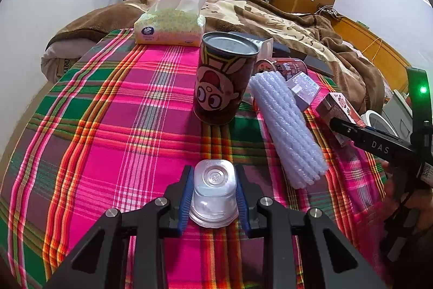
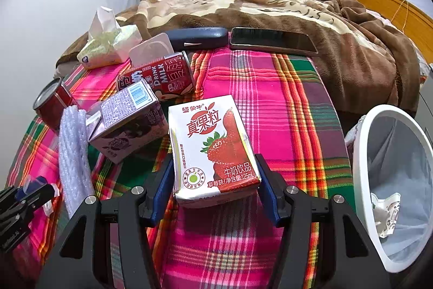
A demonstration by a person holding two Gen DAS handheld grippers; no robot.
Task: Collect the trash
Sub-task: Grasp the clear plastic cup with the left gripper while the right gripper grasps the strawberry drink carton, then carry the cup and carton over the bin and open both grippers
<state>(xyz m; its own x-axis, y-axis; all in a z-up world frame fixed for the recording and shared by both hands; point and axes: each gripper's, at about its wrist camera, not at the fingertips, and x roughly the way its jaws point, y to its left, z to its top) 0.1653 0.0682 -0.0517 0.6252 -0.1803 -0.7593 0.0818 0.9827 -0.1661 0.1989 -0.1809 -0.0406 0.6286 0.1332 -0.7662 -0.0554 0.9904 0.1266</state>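
My left gripper (image 1: 213,169) is shut on a clear plastic cup (image 1: 213,188) that stands upside down on the plaid cloth; both blue pads (image 1: 186,197) press its sides. My right gripper (image 2: 213,159) straddles a strawberry milk carton (image 2: 213,151) lying flat, label up, with a pad against each long side. That carton (image 1: 339,109) and the right gripper's finger show at the right edge of the left wrist view. Between the two lie a white foam roll (image 1: 286,126), a purple carton (image 2: 127,123) and a toppled red milk can (image 2: 159,77). A red cartoon can (image 1: 224,80) stands upright.
A white bin (image 2: 362,153) with a liner and crumpled paper inside stands off the table's right edge. A tissue pack (image 1: 170,26), a dark glasses case (image 2: 197,37) and a phone (image 2: 273,41) lie at the far edge, against a brown blanket (image 2: 270,4).
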